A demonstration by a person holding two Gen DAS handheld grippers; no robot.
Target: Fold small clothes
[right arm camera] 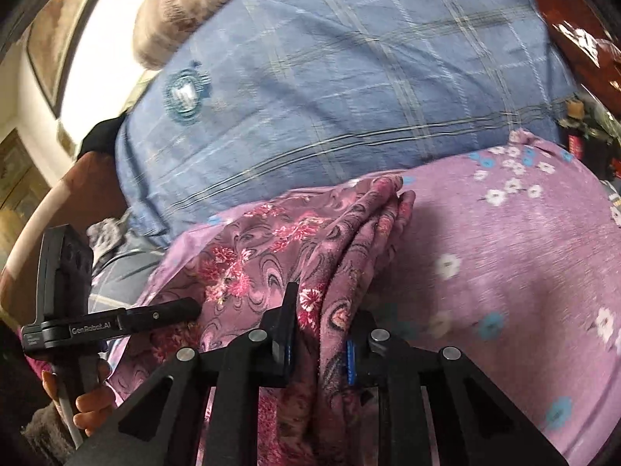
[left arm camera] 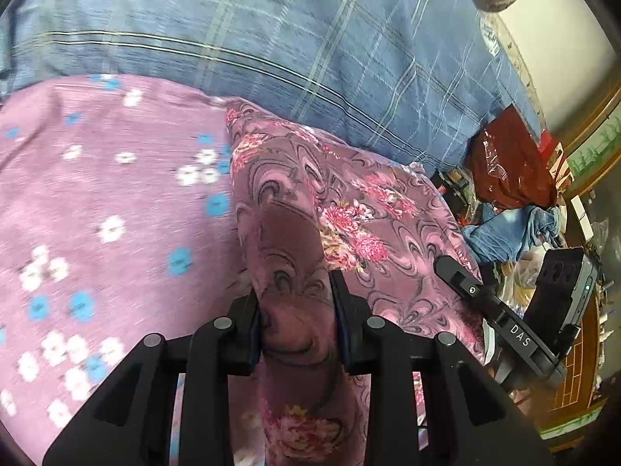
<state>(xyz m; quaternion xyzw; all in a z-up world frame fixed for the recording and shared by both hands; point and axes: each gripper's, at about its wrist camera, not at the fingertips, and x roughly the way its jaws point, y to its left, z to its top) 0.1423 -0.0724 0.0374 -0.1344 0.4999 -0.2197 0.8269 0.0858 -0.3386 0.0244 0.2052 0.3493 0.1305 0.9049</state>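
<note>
A dark pink garment (left arm camera: 349, 209) printed with swirls and red-pink flowers is seen lying on a lilac sheet (left arm camera: 97, 194) dotted with small white and blue flowers. Behind both, a blue checked pillow (left arm camera: 291, 39) is spread across the back of the bed.

In the left wrist view, a thick bunched fold of the garment is clamped between the fingers of the left gripper (left arm camera: 297, 310), which are pressed against the cloth on both sides. From that grip the fabric is fanned out to the right and away, towards the pillow. The right gripper (left arm camera: 458, 275) is seen at the right edge of the garment, its black finger laid over the cloth.

In the right wrist view, several stacked folds of the garment (right arm camera: 310, 233) are pinched between the fingers of the right gripper (right arm camera: 322, 322), with a ridge of layered cloth running away from it towards the pillow (right arm camera: 349, 77). The lilac sheet (right arm camera: 504, 272) is shown to the right. At the lower left, the left gripper (right arm camera: 170, 310) is seen resting on the garment's flat left part, with the holder's hand (right arm camera: 89, 400) around its handle.

The views are blurred in places.
</note>
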